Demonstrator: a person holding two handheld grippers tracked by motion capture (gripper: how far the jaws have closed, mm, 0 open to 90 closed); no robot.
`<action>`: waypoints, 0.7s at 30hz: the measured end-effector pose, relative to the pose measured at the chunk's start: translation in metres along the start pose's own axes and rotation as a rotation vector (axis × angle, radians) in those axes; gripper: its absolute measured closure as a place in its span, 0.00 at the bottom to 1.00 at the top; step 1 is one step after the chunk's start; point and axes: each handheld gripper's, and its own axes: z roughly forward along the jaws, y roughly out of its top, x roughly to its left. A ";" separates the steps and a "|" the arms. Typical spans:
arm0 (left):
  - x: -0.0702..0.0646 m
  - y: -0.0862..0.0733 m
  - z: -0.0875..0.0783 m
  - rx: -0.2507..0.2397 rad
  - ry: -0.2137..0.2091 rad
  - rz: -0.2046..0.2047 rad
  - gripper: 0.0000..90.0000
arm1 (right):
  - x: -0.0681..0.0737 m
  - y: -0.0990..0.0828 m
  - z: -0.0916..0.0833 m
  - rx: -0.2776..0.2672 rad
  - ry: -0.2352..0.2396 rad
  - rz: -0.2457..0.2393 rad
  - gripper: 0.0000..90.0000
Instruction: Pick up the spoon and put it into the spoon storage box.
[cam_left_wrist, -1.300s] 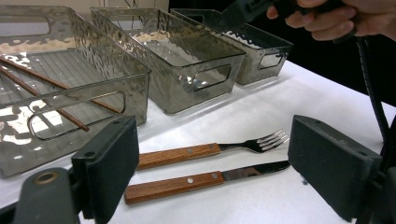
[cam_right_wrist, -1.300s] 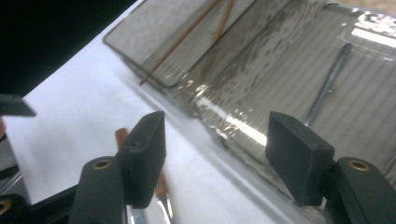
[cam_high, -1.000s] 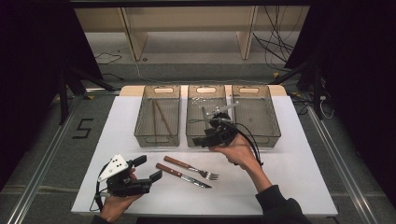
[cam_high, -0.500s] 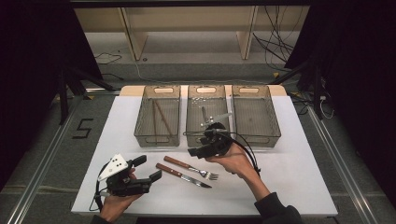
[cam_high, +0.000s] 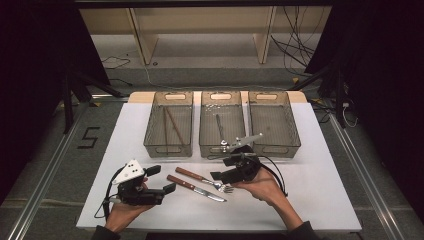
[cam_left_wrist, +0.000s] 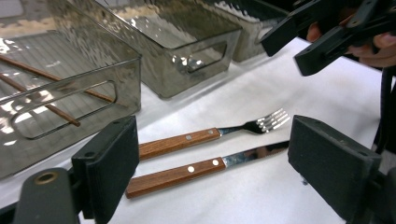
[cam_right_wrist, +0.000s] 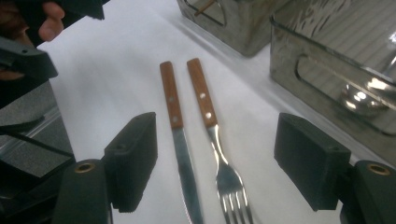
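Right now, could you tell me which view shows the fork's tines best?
The right gripper view: the fork lies close, tines toward the camera and separately visible. The left gripper view shows them smaller and farther off. In the high view they are a tiny blur.

We are in what looks like a lab recording set-up: a white table (cam_high: 310, 200) stands between black curtains (cam_high: 385, 60), metal rails (cam_high: 45, 170) run along the floor beside a taped numeral 5 (cam_high: 89, 138), and loose cables (cam_high: 295, 47) lie near bare wooden shelving (cam_high: 200, 25)
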 end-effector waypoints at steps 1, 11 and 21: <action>0.000 0.002 0.001 0.011 0.000 0.006 0.18 | 0.000 -0.003 -0.002 -0.001 -0.001 0.002 0.33; 0.006 0.014 0.011 0.107 -0.019 0.060 0.18 | -0.004 -0.035 -0.024 -0.071 -0.004 0.035 0.32; 0.006 0.019 0.028 0.216 -0.036 0.130 0.18 | -0.008 -0.065 -0.034 -0.093 -0.016 0.074 0.29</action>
